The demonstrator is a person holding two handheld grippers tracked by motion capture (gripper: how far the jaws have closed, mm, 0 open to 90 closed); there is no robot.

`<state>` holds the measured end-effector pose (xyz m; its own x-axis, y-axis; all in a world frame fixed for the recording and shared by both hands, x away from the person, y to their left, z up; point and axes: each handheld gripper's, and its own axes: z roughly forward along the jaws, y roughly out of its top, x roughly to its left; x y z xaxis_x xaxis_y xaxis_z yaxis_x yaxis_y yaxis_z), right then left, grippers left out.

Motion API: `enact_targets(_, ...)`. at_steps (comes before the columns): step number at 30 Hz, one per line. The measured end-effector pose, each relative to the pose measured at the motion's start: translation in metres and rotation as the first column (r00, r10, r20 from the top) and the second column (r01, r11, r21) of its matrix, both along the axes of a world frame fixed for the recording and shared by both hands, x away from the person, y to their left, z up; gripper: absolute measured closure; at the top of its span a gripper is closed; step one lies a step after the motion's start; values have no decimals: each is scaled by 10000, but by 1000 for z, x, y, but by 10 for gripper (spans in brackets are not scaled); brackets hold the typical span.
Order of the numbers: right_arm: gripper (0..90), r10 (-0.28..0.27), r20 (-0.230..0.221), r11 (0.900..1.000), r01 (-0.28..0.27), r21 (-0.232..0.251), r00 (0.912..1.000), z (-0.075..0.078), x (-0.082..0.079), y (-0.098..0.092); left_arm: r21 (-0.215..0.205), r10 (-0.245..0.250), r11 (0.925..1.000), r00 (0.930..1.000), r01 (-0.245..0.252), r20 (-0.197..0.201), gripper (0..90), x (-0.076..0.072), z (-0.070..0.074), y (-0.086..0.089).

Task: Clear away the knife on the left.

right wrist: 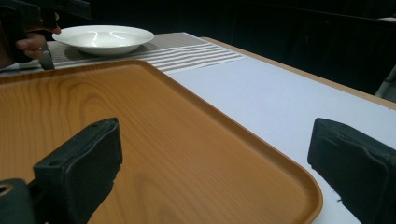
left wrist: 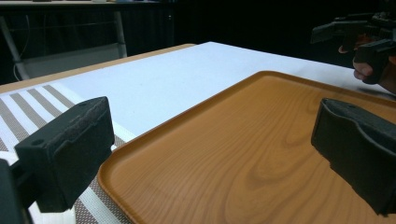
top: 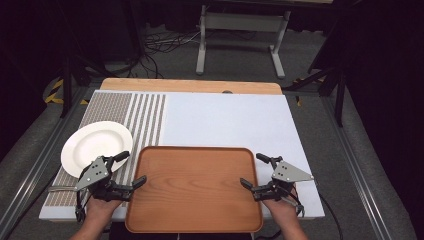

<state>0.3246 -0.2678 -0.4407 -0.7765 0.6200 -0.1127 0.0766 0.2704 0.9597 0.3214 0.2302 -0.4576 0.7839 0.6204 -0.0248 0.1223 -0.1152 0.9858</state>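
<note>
Jaws on both grippers stand wide apart and hold nothing. On the left gripper (top: pixel 133 169), one jaw sits over the striped brown-and-white placemat (top: pixel 145 115) just outside the left rim of the rectangular brown wooden tray (top: pixel 195 190), while the other reaches over the tray's left edge; in the left gripper view the tray's rim (left wrist: pixel 140 144) runs between the two black jaws, and whether either jaw touches it cannot be told. On the right gripper (top: pixel 254 171), one jaw hangs above the tray's right edge and the other lies beyond the rim over the white tabletop cover (top: pixel 225 120); in the right gripper view the tray's corner (right wrist: pixel 308 191) lies between the jaws, with wood grain under the left jaw and white cover under the right one. Again, contact cannot be judged.

Beyond the left gripper's outer jaw, near it on the placemat, rests a round white ceramic plate (top: pixel 95 145), empty. From the right gripper view this plate (right wrist: pixel 109 37) lies far past the tray, just beside the other hand (right wrist: pixel 32 44). A hand grips each tool from the near tabletop (top: pixel 190 86) edge.
</note>
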Motion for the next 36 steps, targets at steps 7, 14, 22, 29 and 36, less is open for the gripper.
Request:
enact_targets(7, 39, 75, -36, 10000, -74, 43, 10000, -1, 1, -1, 97, -112, 9999, 9999, 111, 105, 6, -1, 2, -1)
enact_targets(14, 44, 147, -60, 9999, -147, 48, 9999, -1, 2, 0, 129, -514, 9986, 9986, 512, 118, 16, -3, 7, -1)
enact_targets(22, 49, 256, -85, 9997, -256, 22, 9996, -1, 1, 0, 419, -807, 9959, 9964, 796, 245, 31, -5, 12, -4)
enact_targets(29, 51, 289, -117, 9996, -288, 77, 9995, -1, 2, 0, 851, -1375, 9870, 9905, 1362, 98, 75, -4, 23, -2)
enact_targets(36, 57, 404, -142, 9992, -404, 49, 9991, -1, 1, 1, 948, -1574, 9833, 9875, 1556, 112, 92, -3, 31, 2)
